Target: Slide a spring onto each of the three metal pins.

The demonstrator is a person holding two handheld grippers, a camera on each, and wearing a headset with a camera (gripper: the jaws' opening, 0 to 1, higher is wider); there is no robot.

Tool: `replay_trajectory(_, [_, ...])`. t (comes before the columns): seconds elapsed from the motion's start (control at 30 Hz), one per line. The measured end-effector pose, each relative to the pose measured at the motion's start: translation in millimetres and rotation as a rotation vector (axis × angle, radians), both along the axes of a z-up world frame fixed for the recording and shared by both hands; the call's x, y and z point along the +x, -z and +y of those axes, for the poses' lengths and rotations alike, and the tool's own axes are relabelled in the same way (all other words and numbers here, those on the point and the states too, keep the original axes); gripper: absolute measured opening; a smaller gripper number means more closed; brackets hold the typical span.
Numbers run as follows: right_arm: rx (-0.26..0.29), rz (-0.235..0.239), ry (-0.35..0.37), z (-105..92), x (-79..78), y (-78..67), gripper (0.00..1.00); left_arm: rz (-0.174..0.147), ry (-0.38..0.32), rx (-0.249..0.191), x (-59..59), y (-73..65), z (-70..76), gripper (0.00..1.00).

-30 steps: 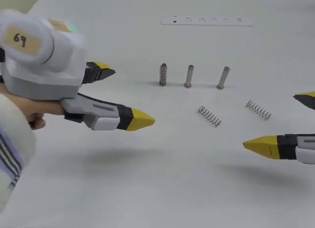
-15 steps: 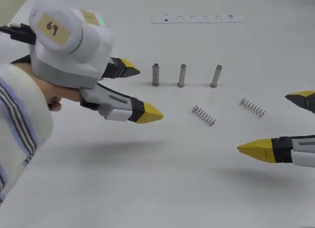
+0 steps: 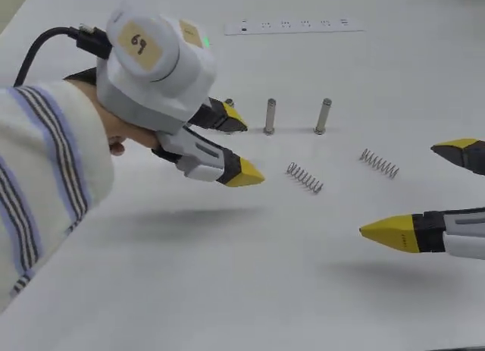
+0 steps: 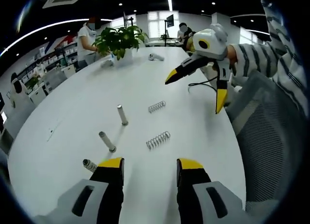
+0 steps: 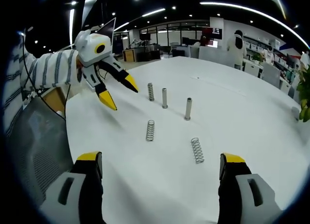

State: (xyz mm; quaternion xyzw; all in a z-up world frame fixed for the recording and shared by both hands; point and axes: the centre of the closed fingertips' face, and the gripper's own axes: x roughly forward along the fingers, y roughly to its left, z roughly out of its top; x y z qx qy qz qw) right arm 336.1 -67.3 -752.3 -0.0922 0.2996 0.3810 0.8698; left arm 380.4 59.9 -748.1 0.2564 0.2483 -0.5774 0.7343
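Three metal pins stand in a row on the white table. The left pin [image 5: 150, 92] carries a spring; the middle pin [image 3: 270, 116] and the right pin [image 3: 323, 116] are bare. Two loose springs lie in front of them: one [image 3: 305, 178] near the middle pin, the other [image 3: 378, 164] further right. My left gripper [image 3: 242, 148] hovers open just left of the nearer spring, its upper jaw covering most of the sprung pin. My right gripper [image 3: 405, 190] is open at the right edge, nothing between its jaws, with the far spring [image 5: 197, 150] ahead of it.
A white power strip [image 3: 292, 25] lies at the back of the table. A potted plant [image 4: 116, 40] stands at the table's far end. A mesh chair back [image 4: 271, 137] is close beside the table edge. People stand in the background.
My left gripper has moved right and forward, towards the pins and the nearer loose spring, and now covers the sprung pin. The right gripper has barely moved.
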Motion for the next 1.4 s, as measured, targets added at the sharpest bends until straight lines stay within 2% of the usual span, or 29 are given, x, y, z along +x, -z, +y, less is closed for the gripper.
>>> replay_trajectory(0.13, [0.014,0.006,-0.004,1.2,-1.0,0.6,0.99,-0.007,0.058,0.034,2.5,6.7,-10.0,0.32])
replay_trajectory(0.2, [0.018,0.01,-0.002,0.2,-0.9,1.3,0.99,-0.041,0.095,0.078,6.6,9.8,-12.6,0.31])
replay_trajectory(0.27, [0.021,0.009,0.004,-1.7,-0.1,1.4,0.99,-0.029,0.116,0.09,6.4,11.9,-18.4,0.31])
replay_trajectory(0.4, [0.027,0.014,0.011,-3.4,-0.2,2.1,0.99,-0.043,0.184,0.118,7.1,14.9,-29.2,0.32])
replay_trajectory(0.53, [0.031,0.021,0.018,-4.8,-1.8,4.2,0.98,-0.057,0.213,0.135,10.7,19.9,-38.1,0.35])
replay_trajectory(0.63, [0.03,0.025,0.018,-4.9,-3.1,5.8,0.98,-0.053,0.247,0.16,9.2,27.6,-43.0,0.34])
replay_trajectory(0.73, [0.03,0.027,0.017,-4.5,-4.0,6.7,0.98,-0.053,0.245,0.162,10.8,33.3,-47.0,0.34])
replay_trajectory(0.87, [0.037,0.029,0.024,-3.6,-4.1,7.3,0.98,-0.035,0.261,0.173,6.6,40.4,-48.6,0.26])
replay_trajectory(0.97, [0.039,0.034,0.026,-3.1,-4.7,8.9,0.98,-0.032,0.27,0.177,4.8,44.3,-49.9,0.26])
replay_trajectory(1.07, [0.036,0.037,0.022,-2.6,-5.7,10.1,0.97,-0.046,0.297,0.185,1.7,46.6,-52.5,0.23])
replay_trajectory(1.17, [0.039,0.037,0.023,-2.5,-6.1,10.2,0.97,-0.062,0.315,0.175,-1.1,45.3,-57.9,0.21])
replay_trajectory(1.27, [0.055,0.039,0.032,-2.7,-5.8,9.1,0.97,-0.061,0.332,0.184,-3.3,48.7,-60.9,0.2])
replay_trajectory(1.3, [0.059,0.038,0.036,-3.3,-5.6,8.5,0.96,-0.065,0.339,0.2,-3.3,50.7,-60.3,0.19])
replay_trajectory(1.4, [0.041,0.035,0.036,-6.1,-5.8,9.3,0.95,-0.067,0.335,0.209,-1.9,51.7,-59.5,0.14])
